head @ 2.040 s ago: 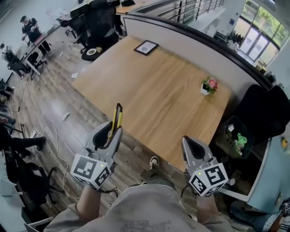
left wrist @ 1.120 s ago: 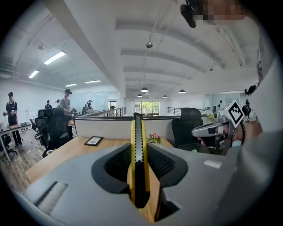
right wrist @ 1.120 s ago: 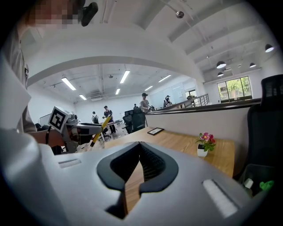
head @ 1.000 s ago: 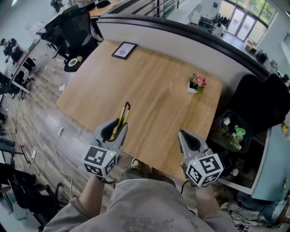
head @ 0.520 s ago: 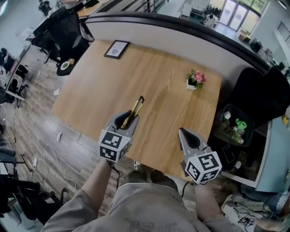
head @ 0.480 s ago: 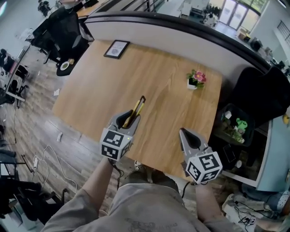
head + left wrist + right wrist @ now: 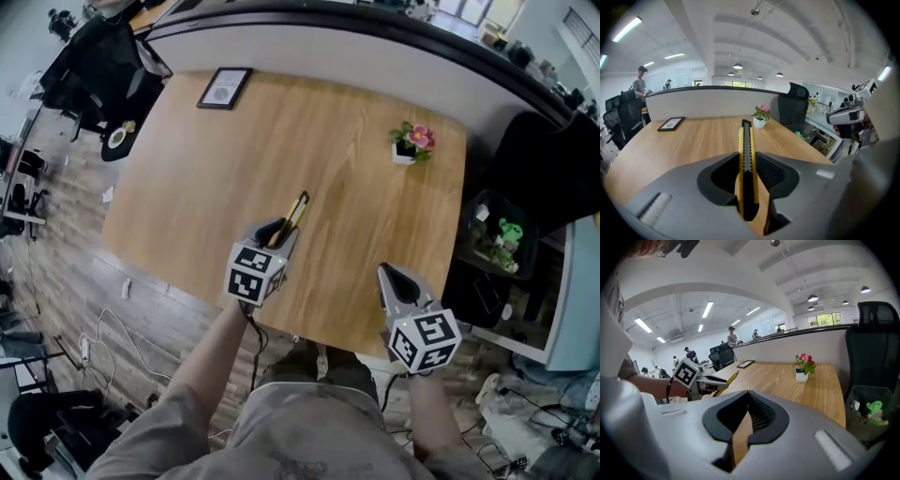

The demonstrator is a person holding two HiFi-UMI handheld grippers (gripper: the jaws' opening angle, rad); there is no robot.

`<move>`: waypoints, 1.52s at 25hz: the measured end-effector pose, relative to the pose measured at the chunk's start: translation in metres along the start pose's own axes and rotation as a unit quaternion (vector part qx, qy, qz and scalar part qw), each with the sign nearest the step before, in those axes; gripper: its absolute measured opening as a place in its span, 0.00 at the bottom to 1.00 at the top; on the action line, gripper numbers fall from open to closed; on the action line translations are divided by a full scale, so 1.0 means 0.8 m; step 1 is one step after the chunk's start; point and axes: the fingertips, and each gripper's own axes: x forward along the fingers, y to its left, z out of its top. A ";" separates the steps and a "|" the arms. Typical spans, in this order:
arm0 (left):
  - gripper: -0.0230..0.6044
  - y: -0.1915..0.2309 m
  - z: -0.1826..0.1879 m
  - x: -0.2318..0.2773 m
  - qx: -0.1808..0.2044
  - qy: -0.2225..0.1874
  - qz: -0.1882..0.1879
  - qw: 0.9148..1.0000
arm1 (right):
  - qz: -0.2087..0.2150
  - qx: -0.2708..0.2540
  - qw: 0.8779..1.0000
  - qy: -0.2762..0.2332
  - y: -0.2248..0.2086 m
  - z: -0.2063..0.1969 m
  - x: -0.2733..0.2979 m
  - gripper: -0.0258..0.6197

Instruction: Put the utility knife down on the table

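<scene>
Far left on the table there's a picture frame, well clear of the work, so ignore it. Next over, your left gripper is over the near-left part of the tabletop w/ the utility knife clamped between its jaws. In the left gripper view the jaws pinch the knife's rear half from both sides. The yellow-and-black body stands on edge and sticks straight out fwd, tip aimed at the far side and the flower pot. The knife looks to be in the air, not touching the wood, though how high is hard to tell. So the step in hand is prob. the carry-in and lowering, and the put-down isn't done yet. Next move, as I judge it: bring the left gripper down til the knife lies along the bare wood, then part the jaws and back off straight, w/o dragging it. There's plenty of free surface ahead. Further right, the flower pot sits near the far-right corner, well apart from the knife. Your right gripper hangs at the near-right edge w/ its jaws together on nothing, and it has no job here.
</scene>
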 end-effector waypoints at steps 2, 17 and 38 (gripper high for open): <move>0.22 0.007 -0.017 0.018 -0.002 0.019 -0.007 1.000 | -0.004 0.006 1.000 0.010 0.000 -0.011 0.009 0.06; 0.22 0.018 -0.130 0.099 0.012 0.135 -0.020 0.991 | -0.017 0.032 0.998 0.055 -0.001 -0.066 0.044 0.06; 0.22 0.024 -0.036 -0.036 0.016 0.011 0.032 0.999 | 0.010 -0.022 1.000 -0.012 0.036 0.027 -0.006 0.06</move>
